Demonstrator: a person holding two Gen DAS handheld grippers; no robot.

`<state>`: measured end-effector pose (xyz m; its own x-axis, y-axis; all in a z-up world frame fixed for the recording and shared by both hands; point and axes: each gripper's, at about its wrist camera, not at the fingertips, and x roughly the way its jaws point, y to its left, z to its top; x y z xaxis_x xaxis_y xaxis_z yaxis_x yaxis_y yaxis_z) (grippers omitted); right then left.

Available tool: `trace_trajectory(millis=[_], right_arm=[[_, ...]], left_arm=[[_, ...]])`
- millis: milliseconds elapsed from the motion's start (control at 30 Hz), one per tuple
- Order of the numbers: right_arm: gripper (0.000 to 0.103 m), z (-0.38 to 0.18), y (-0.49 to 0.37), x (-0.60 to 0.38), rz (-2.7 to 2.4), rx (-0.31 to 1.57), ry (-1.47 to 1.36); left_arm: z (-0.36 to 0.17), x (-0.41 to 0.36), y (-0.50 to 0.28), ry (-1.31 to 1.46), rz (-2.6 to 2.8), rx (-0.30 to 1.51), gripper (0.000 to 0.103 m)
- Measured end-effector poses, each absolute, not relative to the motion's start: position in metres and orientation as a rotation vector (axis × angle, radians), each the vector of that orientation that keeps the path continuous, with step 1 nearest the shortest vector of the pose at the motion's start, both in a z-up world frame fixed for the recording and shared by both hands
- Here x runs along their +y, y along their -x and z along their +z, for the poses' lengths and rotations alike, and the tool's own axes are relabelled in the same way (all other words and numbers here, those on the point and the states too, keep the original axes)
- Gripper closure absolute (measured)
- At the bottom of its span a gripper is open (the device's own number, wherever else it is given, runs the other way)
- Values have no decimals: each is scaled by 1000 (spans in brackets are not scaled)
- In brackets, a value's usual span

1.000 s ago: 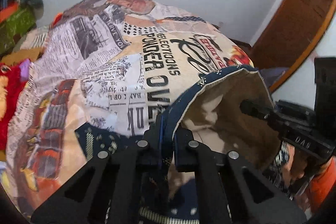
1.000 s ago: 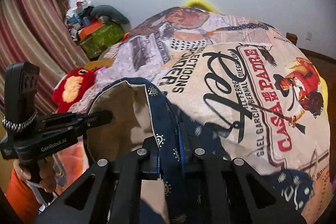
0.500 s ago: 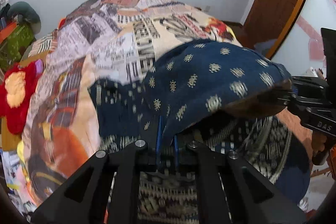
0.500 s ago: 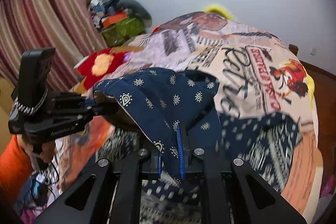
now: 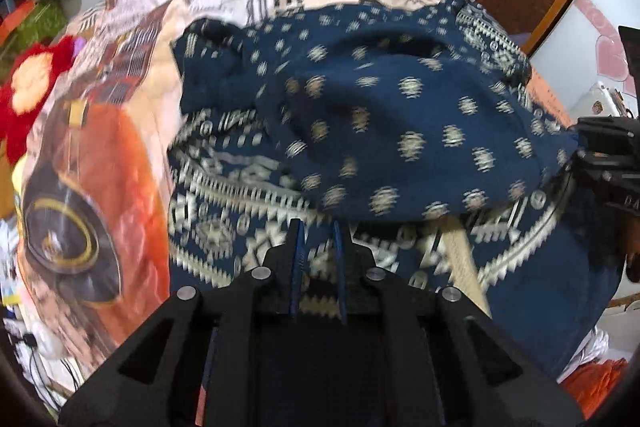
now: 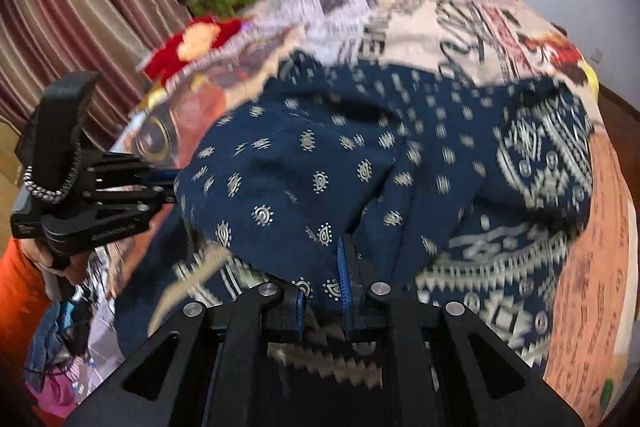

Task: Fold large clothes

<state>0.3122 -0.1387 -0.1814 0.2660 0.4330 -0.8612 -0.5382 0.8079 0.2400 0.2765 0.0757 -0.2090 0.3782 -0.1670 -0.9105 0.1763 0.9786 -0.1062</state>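
Left gripper [image 5: 317, 227] jaws narrowly apart, empty, right gripper [image 6: 325, 267] jaws narrowly apart, navy garment [image 5: 400, 131] edge between them, garment doubled over on bedspread [image 5: 132, 99].

Motion blur smears the white motifs on the navy patterned cloth garment [image 5: 400, 115] and the lettering on the newspaper-print bedspread [image 6: 460, 15]. The garment's folded-over upper layer hides the bordered part beneath it. The black two-finger right gripper [image 5: 600, 163] is cut off by the left wrist view's edge, its fingertips buried in fabric. The left gripper [image 6: 168, 187] likewise vanishes under the fold.
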Motion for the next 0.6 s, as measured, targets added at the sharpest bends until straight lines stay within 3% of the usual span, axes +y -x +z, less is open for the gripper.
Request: trace_trajectory(millis=[67, 133, 200, 333, 467, 600], right_arm=[[88, -183, -308, -143, 652, 1134, 116], [81, -183, -302, -148, 668, 1144, 102], [67, -180, -297, -151, 685, 1142, 87], [54, -167, -286, -153, 715, 1116, 98], [52, -147, -284, -154, 727, 1066, 89], [52, -128, -296, -159, 704, 1004, 62]], left_arm=[[-212, 81, -269, -4, -203, 1165, 90], [-210, 88, -263, 5, -184, 1160, 90], [-204, 92, -261, 6, -166, 1144, 90], [-180, 96, -264, -16, -138, 1082, 87], [-151, 90, -271, -25, -156, 990, 59], [-133, 71, -283, -38, -196, 927, 49]])
